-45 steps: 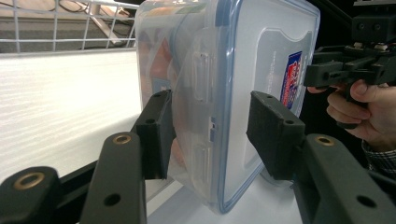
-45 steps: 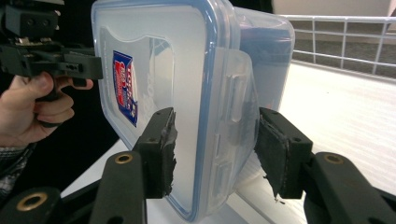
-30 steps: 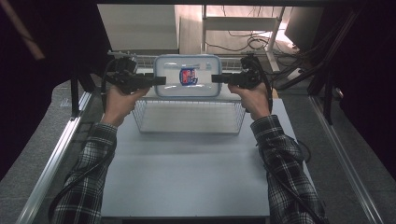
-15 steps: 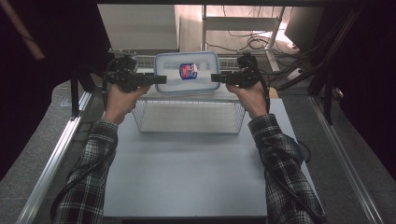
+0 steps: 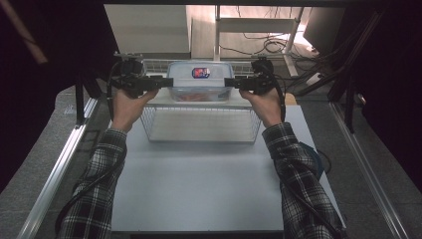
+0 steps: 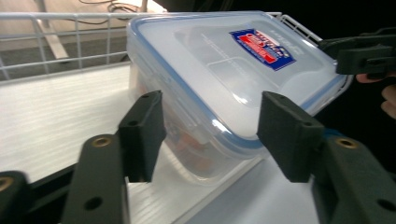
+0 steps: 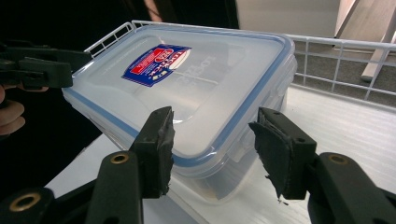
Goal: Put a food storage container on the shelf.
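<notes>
A clear plastic container [image 5: 200, 82] with a blue-rimmed lid and a red and blue label stands level on a white shelf [image 5: 158, 98], with something reddish inside. My left gripper [image 5: 164, 81] meets its left end and my right gripper [image 5: 229, 82] its right end. In the left gripper view the jaws [image 6: 212, 135] have just been closing and the container's corner [image 6: 219, 93] sits between them, pads against its wall and lid edge. The right gripper view shows the jaws [image 7: 210, 144] pressed on the opposite corner [image 7: 205, 93].
A wire rail [image 6: 70, 42] runs along the back of the shelf. Below and in front of it is a wire basket [image 5: 199, 124] on the white table [image 5: 199, 189]. Metal rails [image 5: 64, 159] flank the table. Cables and a frame lie behind.
The container between the grippers has tipped from lid-toward-camera to level, so it looks flatter and a little farther back. Both hands have hardly moved.
</notes>
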`<state>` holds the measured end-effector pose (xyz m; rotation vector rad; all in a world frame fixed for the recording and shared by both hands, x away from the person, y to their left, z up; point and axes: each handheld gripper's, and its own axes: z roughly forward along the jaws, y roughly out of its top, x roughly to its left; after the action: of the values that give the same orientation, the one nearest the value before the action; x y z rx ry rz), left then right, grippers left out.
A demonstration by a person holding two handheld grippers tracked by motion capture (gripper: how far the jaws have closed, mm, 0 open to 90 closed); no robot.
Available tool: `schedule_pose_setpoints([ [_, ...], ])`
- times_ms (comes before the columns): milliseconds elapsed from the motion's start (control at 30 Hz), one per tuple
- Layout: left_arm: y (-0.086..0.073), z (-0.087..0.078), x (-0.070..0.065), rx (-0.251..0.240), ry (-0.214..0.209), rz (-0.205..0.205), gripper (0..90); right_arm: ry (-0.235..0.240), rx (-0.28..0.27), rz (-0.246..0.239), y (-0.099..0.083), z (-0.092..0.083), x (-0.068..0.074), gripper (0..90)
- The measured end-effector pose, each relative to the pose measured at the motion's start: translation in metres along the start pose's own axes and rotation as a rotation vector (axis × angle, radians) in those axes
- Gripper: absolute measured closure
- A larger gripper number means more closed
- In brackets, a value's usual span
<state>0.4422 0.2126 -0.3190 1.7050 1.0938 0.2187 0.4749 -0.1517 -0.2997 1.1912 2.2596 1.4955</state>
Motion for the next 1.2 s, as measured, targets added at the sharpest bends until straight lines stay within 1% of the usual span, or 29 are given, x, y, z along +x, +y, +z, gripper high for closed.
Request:
schedule_pose_setpoints([
  [67, 0.0, 0.003, -0.001, -0.008, -0.013, -0.007, 45.1, -0.002, -0.007, 0.003, -0.002, -0.001, 0.001, 46.8],
  [100, 0.0, 0.003, -0.001, -0.008, -0.013, -0.007, 45.6, -0.002, -0.007, 0.003, -0.002, -0.001, 0.001, 46.8],
  [233, 0.003, 0.006, -0.004, -0.005, 0.005, 0.006, 45.4, 0.002, -0.006, 0.008, -0.003, -0.002, 0.0, 47.0],
  [467, 0.002, 0.007, -0.003, -0.018, -0.002, -0.006, 45.6, 0.012, -0.012, 0.014, -0.004, -0.004, -0.001, 47.4],
  [533, 0.002, 0.006, -0.004, -0.01, 0.001, 0.004, 45.2, 0.007, -0.016, 0.015, -0.005, -0.004, -0.001, 46.7],
  [567, 0.002, 0.005, -0.005, -0.01, 0.001, 0.012, 42.3, -0.001, -0.016, 0.011, -0.005, -0.004, -0.001, 45.9],
  [600, 0.001, 0.004, -0.006, -0.017, -0.011, 0.015, 36.2, -0.014, -0.018, 0.0, -0.004, -0.006, 0.0, 43.0],
  [633, 0.0, 0.003, -0.006, -0.024, -0.023, 0.015, 36.2, -0.014, -0.018, 0.0, -0.004, -0.006, 0.0, 43.0],
  [667, -0.001, 0.001, -0.007, -0.03, -0.039, 0.015, 33.0, -0.014, -0.02, -0.004, -0.004, -0.006, 0.0, 41.5],
  [700, -0.002, 0.001, -0.008, -0.027, -0.048, 0.021, 29.5, -0.01, -0.022, -0.01, -0.004, -0.007, 0.0, 39.4],
  [767, -0.006, -0.002, -0.01, -0.03, -0.055, 0.039, 23.8, -0.005, -0.025, -0.018, -0.005, -0.009, 0.0, 34.0],
  [800, -0.008, -0.003, -0.011, -0.033, -0.063, 0.049, 19.8, 0.012, -0.02, -0.031, -0.006, -0.01, 0.002, 28.1],
  [833, -0.01, -0.005, -0.012, -0.034, -0.066, 0.054, 19.8, 0.012, -0.02, -0.031, -0.006, -0.01, 0.002, 28.1],
  [867, -0.013, -0.007, -0.013, -0.037, -0.066, 0.064, 15.7, 0.014, -0.007, -0.061, -0.008, -0.012, 0.006, 21.4],
  [900, -0.015, -0.008, -0.014, -0.038, -0.065, 0.07, 15.7, 0.014, -0.007, -0.061, -0.008, -0.012, 0.006, 21.4],
  [933, -0.019, -0.01, -0.016, -0.034, -0.059, 0.081, 12.3, 0.007, -0.001, -0.107, -0.011, -0.014, 0.012, 17.2],
  [967, -0.021, -0.011, -0.018, -0.029, -0.053, 0.094, 12.3, 0.007, -0.001, -0.107, -0.011, -0.014, 0.012, 17.2],
  [1000, -0.025, -0.013, -0.021, -0.016, -0.046, 0.118, 11.6, 0.008, 0.0, -0.117, -0.012, -0.015, 0.014, 15.1],
  [1033, -0.029, -0.015, -0.023, -0.01, -0.035, 0.143, 9.7, 0.009, 0.0, -0.138, -0.015, -0.017, 0.017, 12.8],
  [1067, -0.033, -0.017, -0.025, -0.008, -0.026, 0.162, 9.0, 0.014, -0.006, -0.17, -0.019, -0.021, 0.022, 9.7],
  [1100, -0.037, -0.018, -0.028, -0.005, -0.02, 0.179, 9.0, 0.014, -0.006, -0.17, -0.019, -0.021, 0.022, 9.7],
  [1167, -0.045, -0.022, -0.032, -0.007, -0.014, 0.203, 7.4, 0.018, -0.007, -0.192, -0.025, -0.025, 0.026, 7.4],
  [1200, -0.052, -0.025, -0.036, -0.012, -0.015, 0.224, 6.3, 0.022, -0.006, -0.205, -0.03, -0.028, 0.029, 6.2],
])
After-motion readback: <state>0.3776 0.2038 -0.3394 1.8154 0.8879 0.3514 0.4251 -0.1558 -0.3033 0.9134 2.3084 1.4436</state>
